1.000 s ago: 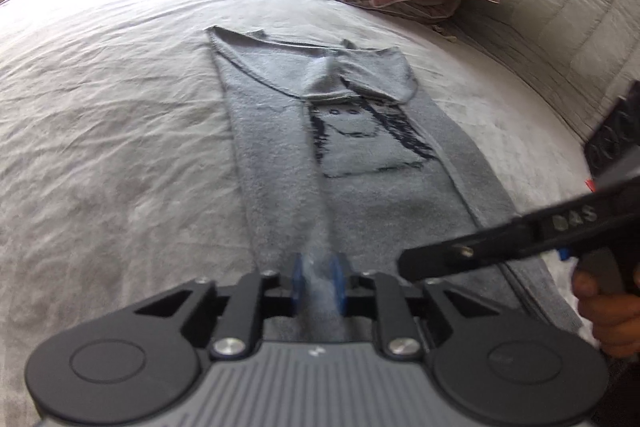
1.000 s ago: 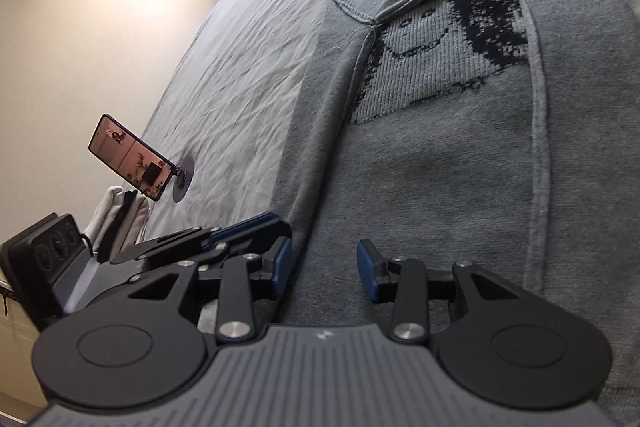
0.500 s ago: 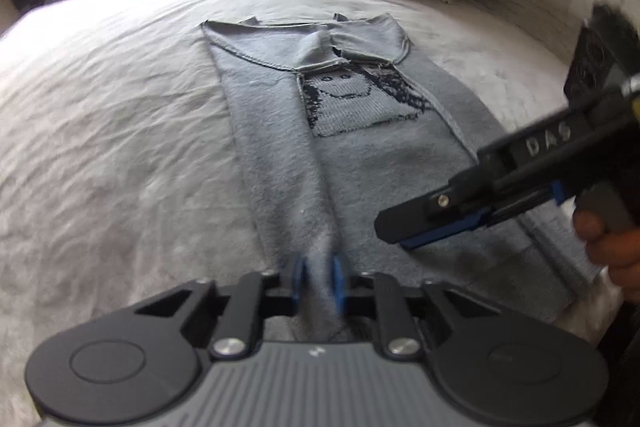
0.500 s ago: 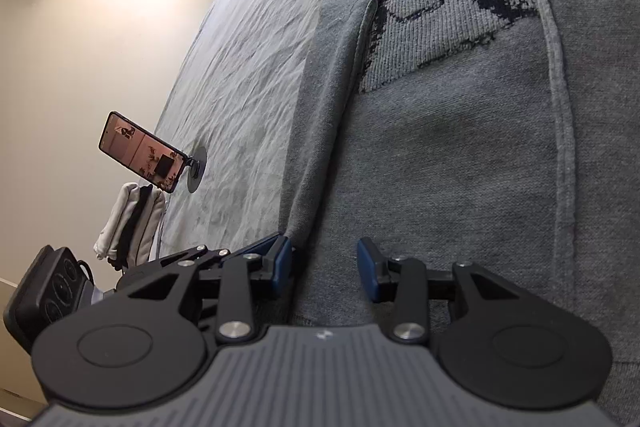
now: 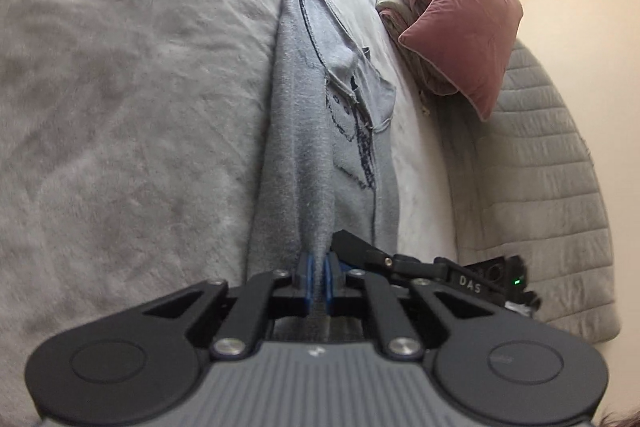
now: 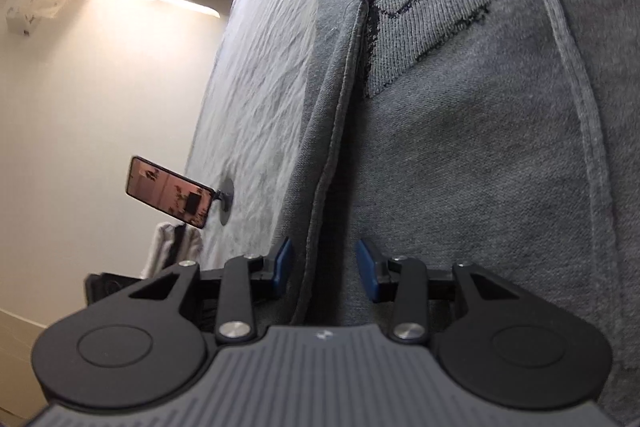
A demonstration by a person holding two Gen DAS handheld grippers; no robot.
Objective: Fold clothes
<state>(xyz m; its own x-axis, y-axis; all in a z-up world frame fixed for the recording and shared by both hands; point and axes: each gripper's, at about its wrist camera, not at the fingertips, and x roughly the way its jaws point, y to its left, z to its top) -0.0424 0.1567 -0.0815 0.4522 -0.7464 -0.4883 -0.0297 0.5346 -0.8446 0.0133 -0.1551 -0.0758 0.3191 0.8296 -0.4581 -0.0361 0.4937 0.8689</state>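
Pinching the grey sweater [image 5: 296, 155], the left tongs [image 5: 319, 277] are clenched; the right tongs [image 6: 325, 269], marked "DAS", gape around its hem.

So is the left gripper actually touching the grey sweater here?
Touching. In the left wrist view the left gripper has its blue pads closed on a pinched ridge of the grey sweater.

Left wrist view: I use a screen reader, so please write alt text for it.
The left tool is shut on a pinch of a grey sweater lying on a grey bed. The right tool sits just beside it; a pink pillow lies beyond.
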